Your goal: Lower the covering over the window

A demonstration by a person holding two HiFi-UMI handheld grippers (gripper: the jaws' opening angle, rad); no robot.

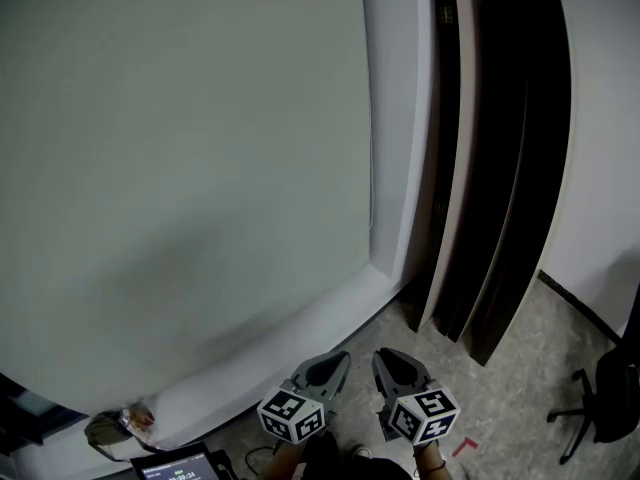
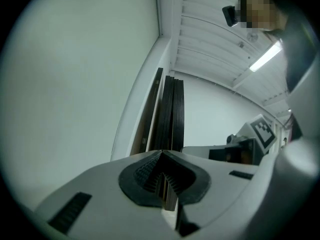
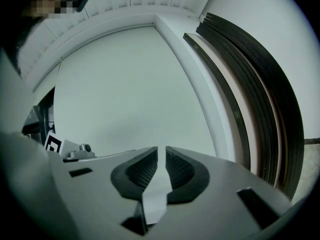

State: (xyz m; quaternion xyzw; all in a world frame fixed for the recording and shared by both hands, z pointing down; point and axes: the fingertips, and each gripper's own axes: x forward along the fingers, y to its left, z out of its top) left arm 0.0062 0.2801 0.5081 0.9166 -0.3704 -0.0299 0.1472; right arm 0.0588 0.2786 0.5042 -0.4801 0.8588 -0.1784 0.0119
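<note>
A pale grey-green blind point(image 1: 180, 168) hangs flat over the window and reaches down close to the white sill point(image 1: 300, 333). A thin cord point(image 1: 371, 168) runs down its right edge. Both grippers are low in the head view, apart from the blind and holding nothing. My left gripper point(image 1: 340, 360) has its jaws meeting at the tips, shut and empty, and in the left gripper view point(image 2: 161, 153) it points up along the frame. My right gripper point(image 1: 385, 356) sits beside it. In the right gripper view point(image 3: 161, 150) its jaws stand a narrow gap apart, facing the blind point(image 3: 130, 94).
Several dark long panels point(image 1: 500, 168) lean upright against the wall right of the window, also seen as panels point(image 3: 260, 99) in the right gripper view. A black office chair point(image 1: 605, 398) stands at the far right. A small screen point(image 1: 175, 465) and some clutter point(image 1: 120, 426) lie at the lower left.
</note>
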